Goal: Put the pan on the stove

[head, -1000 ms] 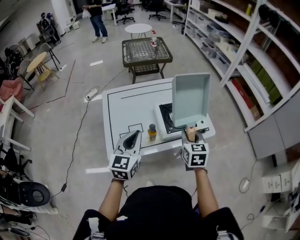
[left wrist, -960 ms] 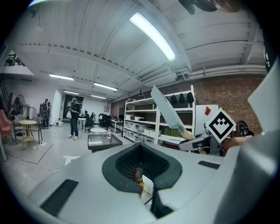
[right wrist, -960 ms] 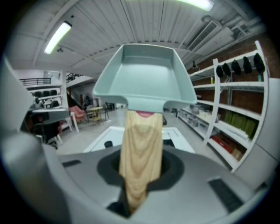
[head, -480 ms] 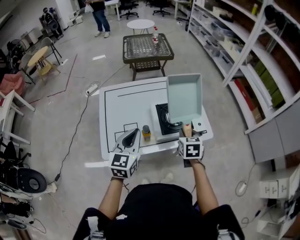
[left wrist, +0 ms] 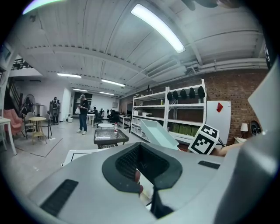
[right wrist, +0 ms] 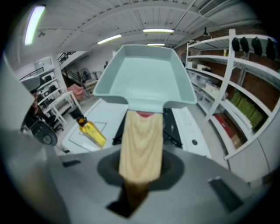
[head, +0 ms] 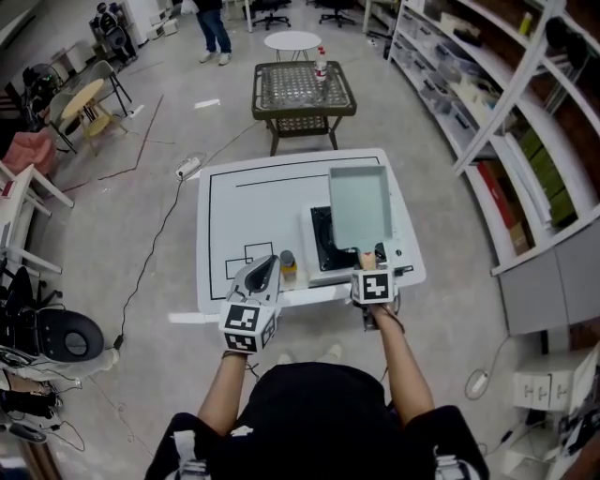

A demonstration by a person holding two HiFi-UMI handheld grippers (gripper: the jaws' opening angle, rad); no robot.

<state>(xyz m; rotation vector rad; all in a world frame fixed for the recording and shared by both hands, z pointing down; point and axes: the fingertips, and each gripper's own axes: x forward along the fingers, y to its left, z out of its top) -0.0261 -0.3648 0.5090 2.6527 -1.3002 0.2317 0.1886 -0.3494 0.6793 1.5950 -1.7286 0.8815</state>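
Note:
A pale green rectangular pan (head: 359,206) with a wooden handle (right wrist: 141,144) hangs roughly level over the black stove top (head: 323,246) at the right end of the white table (head: 253,206). My right gripper (head: 368,261) is shut on that handle, at the table's near edge. In the right gripper view the pan (right wrist: 146,81) fills the middle, with the stove (right wrist: 171,127) partly hidden beneath it. My left gripper (head: 265,272) hovers at the near table edge, left of the stove, jaws together and nothing in them. In the left gripper view the pan (left wrist: 157,133) shows tilted at right.
A small yellow bottle (head: 288,268) stands on the table between the two grippers, just left of the stove unit. A wicker side table (head: 302,89) with a bottle stands beyond. Shelving (head: 487,94) runs along the right. A person (head: 214,23) stands far back.
The pan has swung from standing nearly upright down to almost flat above the stove. The right gripper has moved slightly lower and left; the left gripper has barely shifted.

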